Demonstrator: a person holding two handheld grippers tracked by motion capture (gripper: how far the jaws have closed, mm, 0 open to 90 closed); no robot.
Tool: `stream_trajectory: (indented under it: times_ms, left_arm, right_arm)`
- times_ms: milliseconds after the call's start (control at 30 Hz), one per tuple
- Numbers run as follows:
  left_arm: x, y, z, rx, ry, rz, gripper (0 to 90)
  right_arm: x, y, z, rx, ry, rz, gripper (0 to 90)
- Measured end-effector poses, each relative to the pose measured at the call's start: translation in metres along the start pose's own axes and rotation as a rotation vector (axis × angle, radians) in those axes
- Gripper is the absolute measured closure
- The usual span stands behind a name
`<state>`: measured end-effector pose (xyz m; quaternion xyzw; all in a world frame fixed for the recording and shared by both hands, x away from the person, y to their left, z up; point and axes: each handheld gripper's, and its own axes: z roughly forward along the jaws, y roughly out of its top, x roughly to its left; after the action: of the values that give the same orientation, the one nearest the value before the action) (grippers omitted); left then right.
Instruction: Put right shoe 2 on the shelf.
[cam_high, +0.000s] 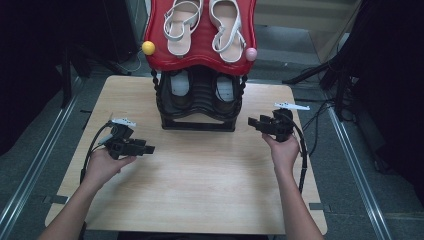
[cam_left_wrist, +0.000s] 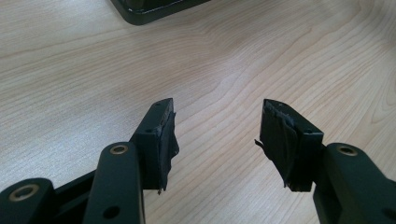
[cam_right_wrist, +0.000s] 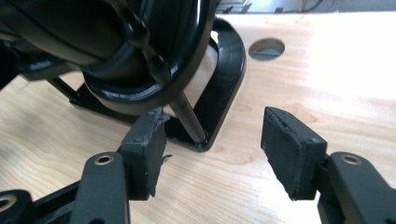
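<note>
Your forearms rise from the bottom edge of the high view. Left tongs (cam_high: 148, 149) at centre left and right tongs (cam_high: 251, 121) at centre right both point inward, jaws spread wide and empty over the table (cam_high: 200, 190). Between them, upper centre, stands the black shoe rack (cam_high: 199, 102); white sandals (cam_high: 202, 25) on its red top tier (cam_high: 200, 56) are cut off by the frame.

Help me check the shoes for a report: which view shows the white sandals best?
The high view: both white sandals lie in full on the red top shelf. The right gripper view catches the rack's black base, the left gripper view its corner.
</note>
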<state>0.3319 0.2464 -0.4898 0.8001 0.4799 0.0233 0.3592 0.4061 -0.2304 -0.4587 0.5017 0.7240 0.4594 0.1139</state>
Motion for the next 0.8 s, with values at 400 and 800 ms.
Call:
stream_trajectory:
  times_ms: [400,800]
  left_arm:
    - [-0.001,0.0,0.002,0.001,0.0,0.014,45.3]
    - [-0.001,0.0,0.004,0.004,0.004,0.02,45.1]
  right_arm:
    - [-0.004,-0.014,0.011,0.0,-0.008,0.016,40.4]
    - [-0.005,-0.019,0.013,0.001,-0.014,0.024,40.3]
